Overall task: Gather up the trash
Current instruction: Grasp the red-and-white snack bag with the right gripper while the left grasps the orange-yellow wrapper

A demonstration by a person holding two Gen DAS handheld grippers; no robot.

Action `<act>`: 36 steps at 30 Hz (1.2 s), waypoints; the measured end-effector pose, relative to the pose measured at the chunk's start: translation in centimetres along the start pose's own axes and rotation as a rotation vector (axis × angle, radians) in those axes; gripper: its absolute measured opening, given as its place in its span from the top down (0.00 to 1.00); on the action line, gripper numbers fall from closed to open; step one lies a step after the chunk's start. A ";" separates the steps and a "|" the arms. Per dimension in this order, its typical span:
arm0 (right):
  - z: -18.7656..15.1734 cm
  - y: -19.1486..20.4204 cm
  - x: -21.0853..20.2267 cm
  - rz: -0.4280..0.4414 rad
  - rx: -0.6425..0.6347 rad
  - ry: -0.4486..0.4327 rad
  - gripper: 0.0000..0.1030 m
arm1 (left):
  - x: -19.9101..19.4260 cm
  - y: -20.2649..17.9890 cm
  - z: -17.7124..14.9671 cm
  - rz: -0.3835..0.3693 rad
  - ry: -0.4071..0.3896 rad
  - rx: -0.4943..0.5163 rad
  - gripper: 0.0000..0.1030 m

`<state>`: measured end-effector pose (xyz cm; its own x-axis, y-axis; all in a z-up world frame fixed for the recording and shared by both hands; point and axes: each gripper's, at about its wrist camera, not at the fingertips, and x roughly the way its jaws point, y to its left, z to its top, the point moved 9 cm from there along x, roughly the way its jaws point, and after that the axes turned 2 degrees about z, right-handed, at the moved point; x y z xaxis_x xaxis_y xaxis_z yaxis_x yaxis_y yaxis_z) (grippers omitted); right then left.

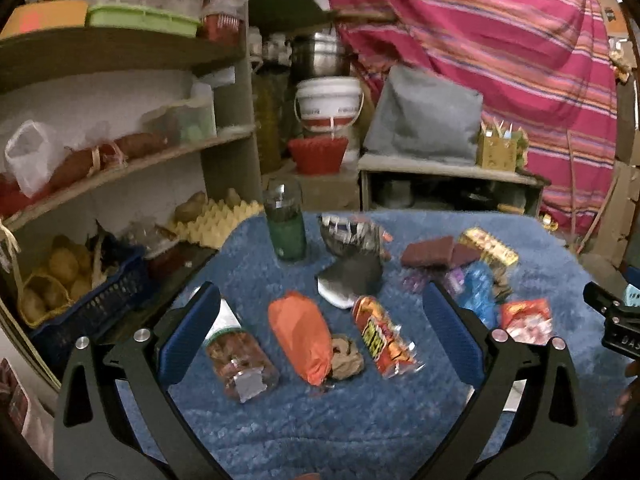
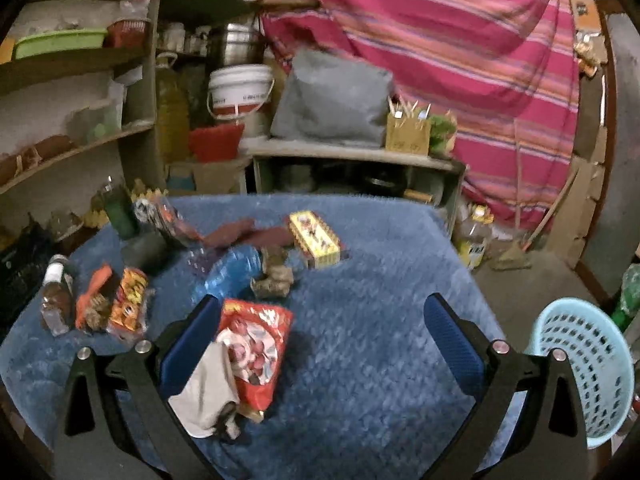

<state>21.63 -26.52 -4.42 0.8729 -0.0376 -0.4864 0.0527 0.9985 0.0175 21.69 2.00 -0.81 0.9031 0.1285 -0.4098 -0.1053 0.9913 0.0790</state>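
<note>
**Blue carpet strewn with wrappers**

Orange wrapper (image 1: pixel 301 337) lies between the wide-spread fingers of the left gripper (image 1: pixel 320 308), long axis pointing away and slightly left. Right gripper (image 2: pixel 322 316) gapes empty; the red snack bag (image 2: pixel 253 350) rests beside its left finger.

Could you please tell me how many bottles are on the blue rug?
3: a green bottle standing at the far left edge, a clear bottle lying near the left gripper, a crushed blue bottle mid-rug. Wrappers may hide others.
</note>
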 end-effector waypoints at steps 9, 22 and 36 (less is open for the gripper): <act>-2.2 -0.7 3.6 0.054 0.045 0.090 0.04 | 3.5 1.0 -3.1 0.000 0.095 -0.007 0.05; -1.9 -1.7 4.6 0.003 0.017 0.092 0.04 | 7.0 -4.3 -4.8 -0.123 0.192 0.006 0.08; -2.3 -4.3 4.7 -0.023 0.094 0.100 0.04 | 11.7 -8.0 -7.3 -0.102 0.338 0.076 0.43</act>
<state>24.42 -30.87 -8.79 0.8186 -0.0520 -0.5719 0.1220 0.9889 0.0848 30.05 -4.20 -12.85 0.7175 0.0440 -0.6952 0.0205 0.9962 0.0842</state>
